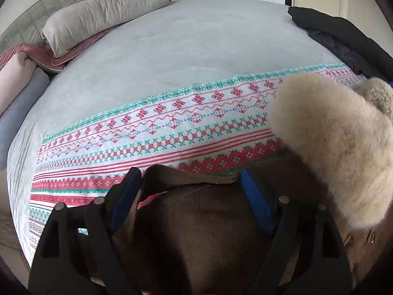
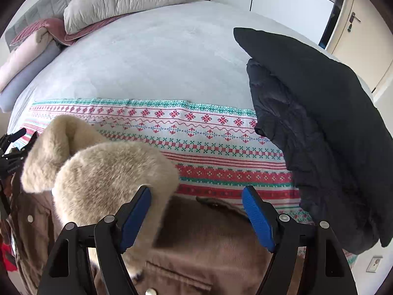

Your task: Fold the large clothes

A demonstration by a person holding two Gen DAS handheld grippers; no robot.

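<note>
The brown coat [image 2: 201,253] with its cream fur hood [image 2: 103,172] lies at the near edge of the bed [image 2: 152,56], on the patterned blanket [image 2: 221,147], its body apparently running left to right. Both grippers hang directly over it, pointing steeply down. The left gripper [image 1: 189,204] stands wide; brown cloth bunches between its fingers, though whether the pads pinch it is hard to tell. The right gripper [image 2: 197,217] is spread wide too, straddling the cloth beside the hood, gripping nothing. A dark jacket pile [image 2: 319,127] sits far right.
</note>
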